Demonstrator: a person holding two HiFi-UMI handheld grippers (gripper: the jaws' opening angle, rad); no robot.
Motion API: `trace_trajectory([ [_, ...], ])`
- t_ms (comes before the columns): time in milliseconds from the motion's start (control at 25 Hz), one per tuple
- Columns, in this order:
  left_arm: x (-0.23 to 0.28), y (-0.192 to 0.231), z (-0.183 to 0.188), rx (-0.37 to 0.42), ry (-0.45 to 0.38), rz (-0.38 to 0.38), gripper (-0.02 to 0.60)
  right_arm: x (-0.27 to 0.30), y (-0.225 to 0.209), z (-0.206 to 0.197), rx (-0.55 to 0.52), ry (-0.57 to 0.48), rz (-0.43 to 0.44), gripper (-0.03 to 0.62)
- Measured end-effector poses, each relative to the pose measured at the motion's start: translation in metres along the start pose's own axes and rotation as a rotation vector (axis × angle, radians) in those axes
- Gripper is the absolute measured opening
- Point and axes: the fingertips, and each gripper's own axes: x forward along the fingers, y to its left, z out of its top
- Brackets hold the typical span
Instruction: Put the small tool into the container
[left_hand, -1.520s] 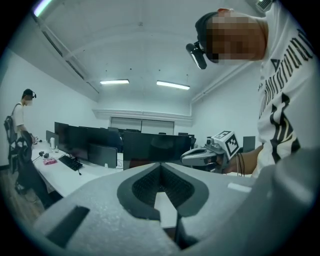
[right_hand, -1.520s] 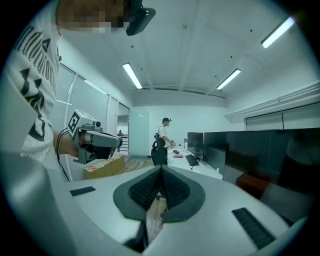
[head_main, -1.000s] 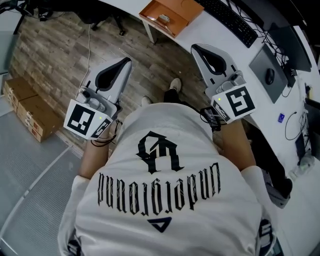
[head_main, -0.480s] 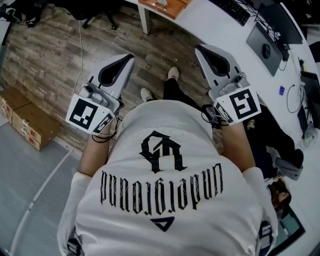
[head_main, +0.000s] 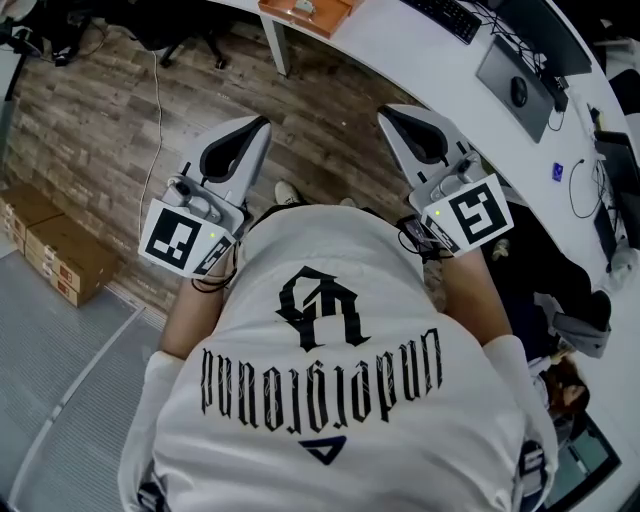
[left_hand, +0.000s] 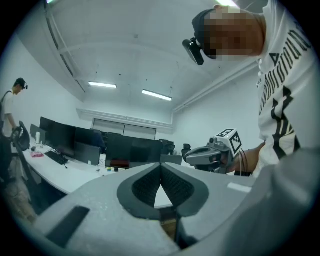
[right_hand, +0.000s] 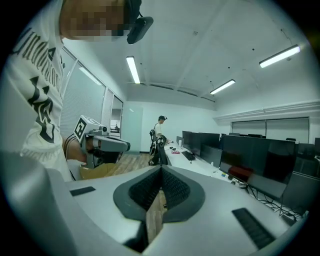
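Both grippers are held up in front of my chest, over the wooden floor. My left gripper (head_main: 262, 121) (left_hand: 160, 165) has its jaws shut with nothing between them. My right gripper (head_main: 384, 112) (right_hand: 161, 167) is likewise shut and empty. An orange open container (head_main: 325, 18) sits on the white desk at the top edge of the head view, far beyond both grippers. A small grey item (head_main: 303, 6) lies in it; what it is I cannot tell. Each gripper view shows the other gripper off to one side.
The curved white desk (head_main: 400, 55) carries a keyboard (head_main: 440, 12), a mouse on a dark pad (head_main: 515, 85) and cables. Cardboard boxes (head_main: 45, 245) lie on the floor at left. Another person (right_hand: 159, 131) stands by a row of monitors.
The head view has drifted, so the orange container has slid up to the top edge. Both grippers keep about the same place before the chest and stay shut.
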Motion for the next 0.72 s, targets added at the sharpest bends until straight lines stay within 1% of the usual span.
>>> trace_trajectory([
  [80, 0.011, -0.02, -0.005, -0.016, 0.002, -0.001, 0.015, -0.015, -0.001, -0.005, 0.003, -0.004, 0.02, 0.014],
  [200, 0.026, -0.05, -0.008, -0.017, 0.001, -0.005, 0.015, -0.043, -0.005, -0.014, -0.002, -0.01, 0.036, 0.014],
  [360, 0.038, -0.09, -0.018, -0.021, 0.022, 0.002, 0.015, -0.082, -0.006, -0.034, 0.014, 0.006, 0.057, 0.014],
  [480, 0.042, -0.109, -0.024, -0.023, 0.041, 0.021, 0.015, -0.106, -0.007, -0.046, 0.025, 0.005, 0.075, 0.014],
  [720, 0.044, -0.147, -0.035, -0.026, 0.071, 0.037, 0.015, -0.139, 0.0, -0.065, 0.047, -0.006, 0.104, 0.014],
])
